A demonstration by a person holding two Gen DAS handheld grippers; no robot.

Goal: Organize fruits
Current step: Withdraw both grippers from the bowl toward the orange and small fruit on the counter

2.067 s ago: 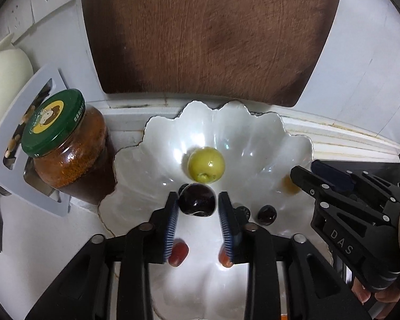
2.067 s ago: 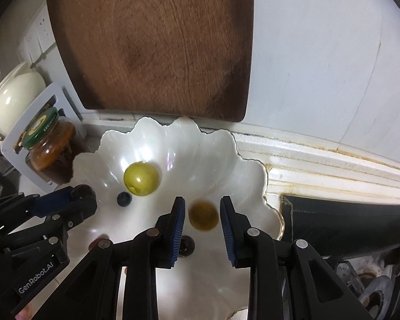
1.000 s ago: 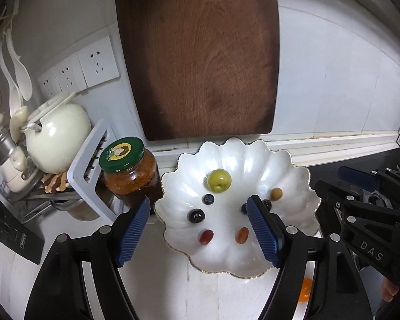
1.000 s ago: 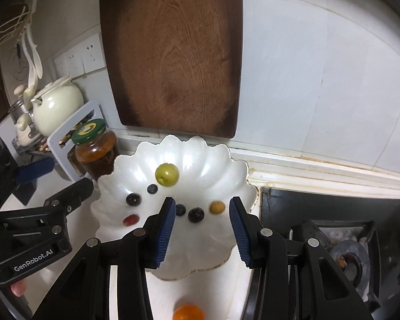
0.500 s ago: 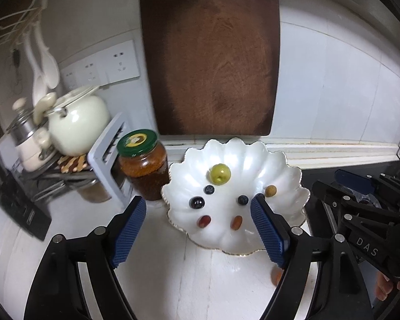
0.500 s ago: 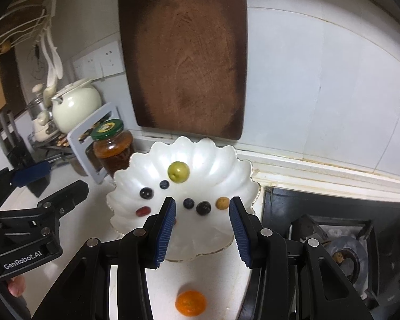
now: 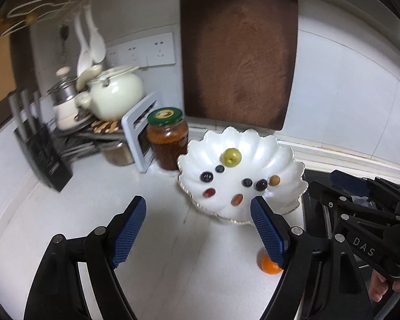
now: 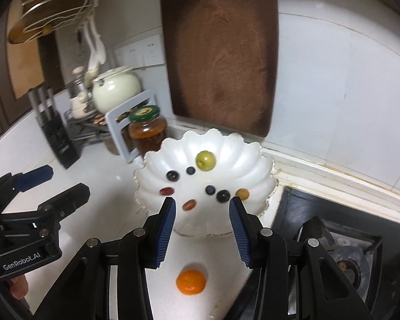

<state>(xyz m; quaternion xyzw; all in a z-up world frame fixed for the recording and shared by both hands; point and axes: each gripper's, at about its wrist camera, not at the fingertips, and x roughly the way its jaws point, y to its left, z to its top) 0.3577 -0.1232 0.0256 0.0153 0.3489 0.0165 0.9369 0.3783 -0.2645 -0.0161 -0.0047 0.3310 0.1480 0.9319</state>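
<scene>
Now both empty: left gripper (image 7: 197, 226) wide, right gripper (image 8: 201, 229) part-open; orange (image 8: 191, 281) waits outside scalloped dish (image 8: 264, 170), probably next.

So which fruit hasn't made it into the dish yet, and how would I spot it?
Find the big brown cutting board leaning on the wall; below it sits a white scalloped dish of small fruits. On the counter in front of the dish lies the orange fruit, the only one outside it.
</scene>
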